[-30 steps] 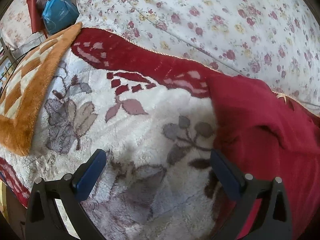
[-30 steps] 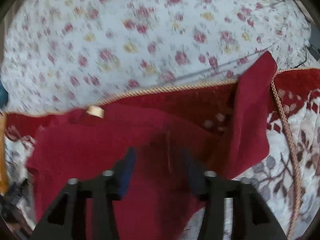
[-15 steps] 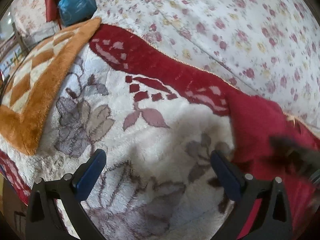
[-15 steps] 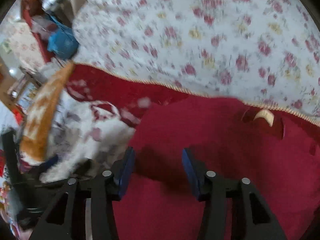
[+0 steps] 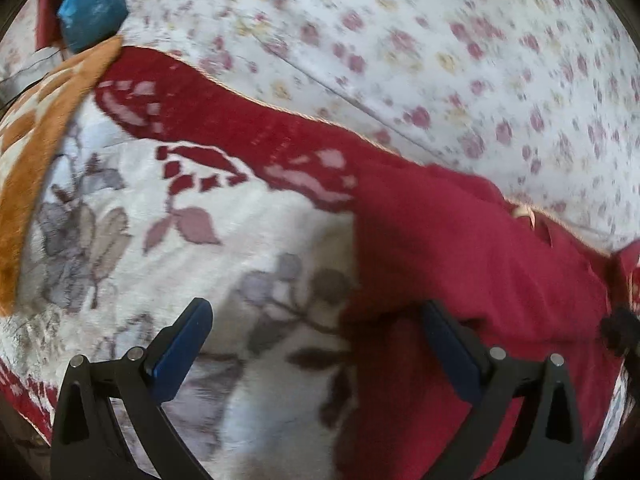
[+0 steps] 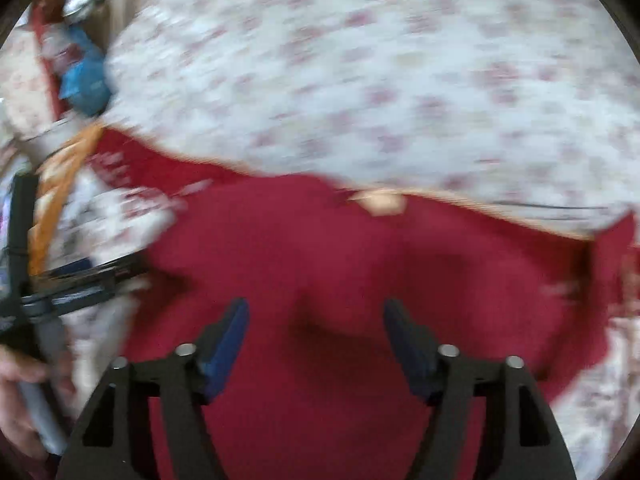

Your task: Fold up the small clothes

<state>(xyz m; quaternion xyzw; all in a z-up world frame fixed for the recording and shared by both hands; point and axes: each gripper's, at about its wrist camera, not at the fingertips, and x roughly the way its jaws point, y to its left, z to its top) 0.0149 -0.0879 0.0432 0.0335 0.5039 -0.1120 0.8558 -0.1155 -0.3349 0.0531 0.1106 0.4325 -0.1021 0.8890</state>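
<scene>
A small dark red garment (image 5: pixel 460 264) lies flat on a plush blanket, with a cream neck label (image 5: pixel 524 213) at its far edge. My left gripper (image 5: pixel 316 320) is open and empty, above the garment's left edge; its right finger is over the red cloth. In the blurred right wrist view the garment (image 6: pixel 360 264) fills the middle, label (image 6: pixel 380 202) at the far edge. My right gripper (image 6: pixel 316 320) is open and empty just above the cloth. The left gripper (image 6: pixel 72 280) shows at that view's left side.
The white plush blanket (image 5: pixel 120 232) has grey leaves and a red border. An orange checked blanket (image 5: pixel 32 152) lies at the left. A floral sheet (image 5: pixel 440 40) covers the far side. A blue bag (image 5: pixel 90 4) sits at the far left corner.
My right gripper has opened wider and let the red cloth go; the garment now lies flatter. My left gripper has shifted right, over the garment's left edge.
</scene>
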